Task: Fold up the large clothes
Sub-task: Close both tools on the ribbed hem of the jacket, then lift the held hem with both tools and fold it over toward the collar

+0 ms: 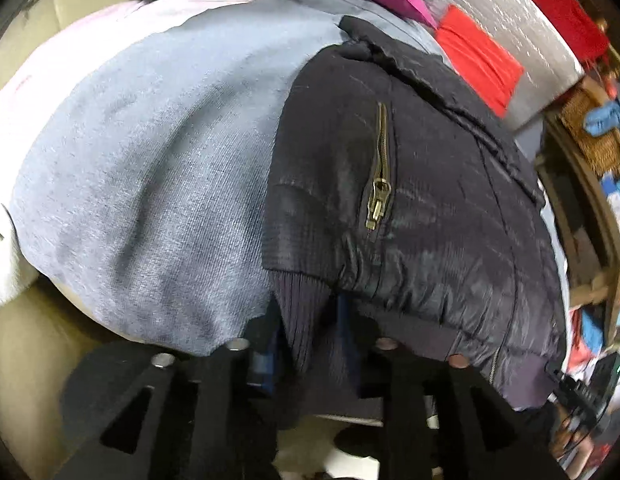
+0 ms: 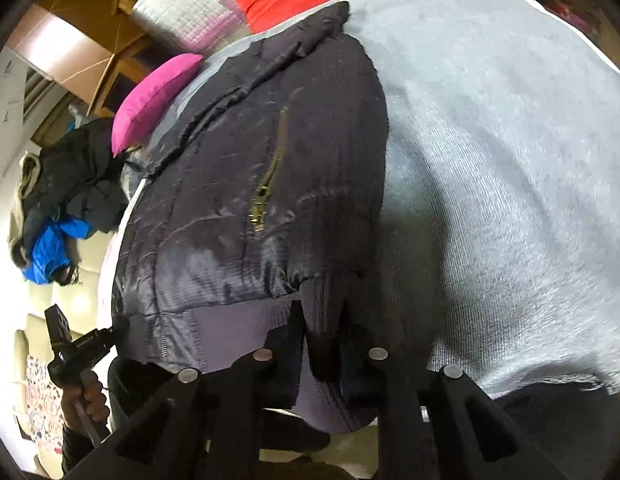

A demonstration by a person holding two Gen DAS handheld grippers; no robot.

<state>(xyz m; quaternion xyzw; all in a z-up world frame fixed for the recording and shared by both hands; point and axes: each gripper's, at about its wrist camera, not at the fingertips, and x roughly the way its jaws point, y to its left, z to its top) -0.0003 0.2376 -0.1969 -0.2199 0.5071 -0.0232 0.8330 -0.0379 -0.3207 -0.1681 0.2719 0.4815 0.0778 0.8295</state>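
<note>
Left claw [image 1: 310,320]: jaws partly apart, ribbed cuff [image 1: 306,320] hanging between them; whether pads press it I cannot tell.
Right claw [image 2: 323,320]: nips the same jacket's [image 2: 246,160] ribbed hem corner.
Jacket: dark, lies folded narrow on grey blanket [image 2: 509,160], zip pocket [image 1: 379,176] up.
Progress: judged midway; cross fold left.
Pose: both point steeply down at near hem.

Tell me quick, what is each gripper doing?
Left gripper: closed on the dark jacket at its ribbed hem.
Right gripper: closed on the same jacket's ribbed hem.
</note>
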